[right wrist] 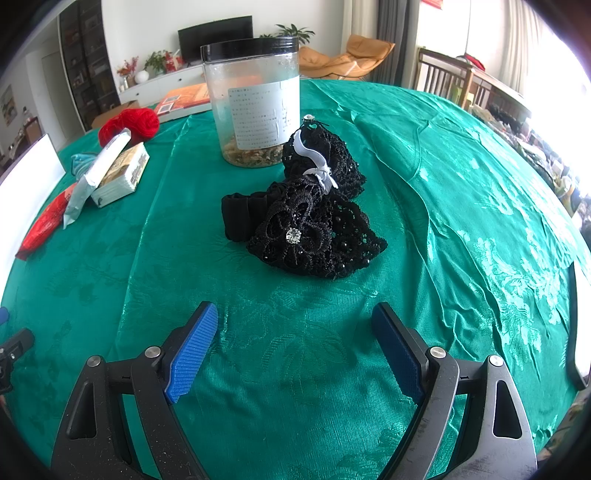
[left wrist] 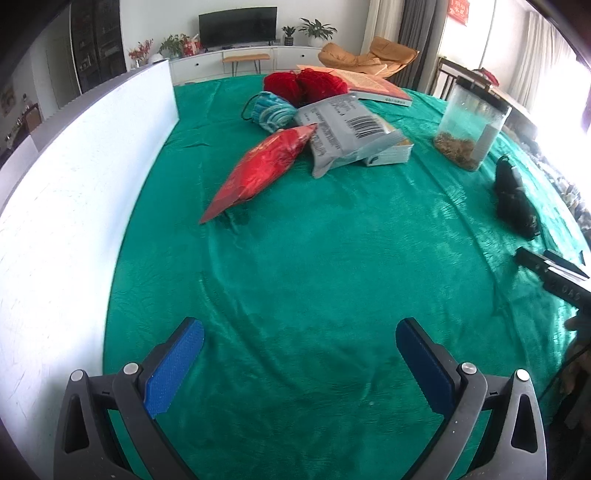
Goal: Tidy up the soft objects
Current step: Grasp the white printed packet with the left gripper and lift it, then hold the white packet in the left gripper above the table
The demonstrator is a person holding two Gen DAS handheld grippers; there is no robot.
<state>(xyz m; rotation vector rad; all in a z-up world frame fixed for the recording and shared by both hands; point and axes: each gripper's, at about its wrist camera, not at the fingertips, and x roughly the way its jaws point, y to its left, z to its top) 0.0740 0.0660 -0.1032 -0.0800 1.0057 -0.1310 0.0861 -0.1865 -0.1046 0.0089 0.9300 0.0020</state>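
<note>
Green tablecloth (right wrist: 461,206); black lace bundle (right wrist: 314,221) lengthwise away.

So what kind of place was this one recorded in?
Most likely a home living room: a dark flat-screen television on a low white cabinet, potted green houseplants and a tan lounge chair behind the green-clothed table.

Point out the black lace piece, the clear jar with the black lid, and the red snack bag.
black lace piece (right wrist: 317,236): right wrist view, on the lace beside the rhinestone.
clear jar (right wrist: 255,107): right wrist view, on its white label.
red snack bag (left wrist: 258,171): left wrist view, middle of the bag.
</note>
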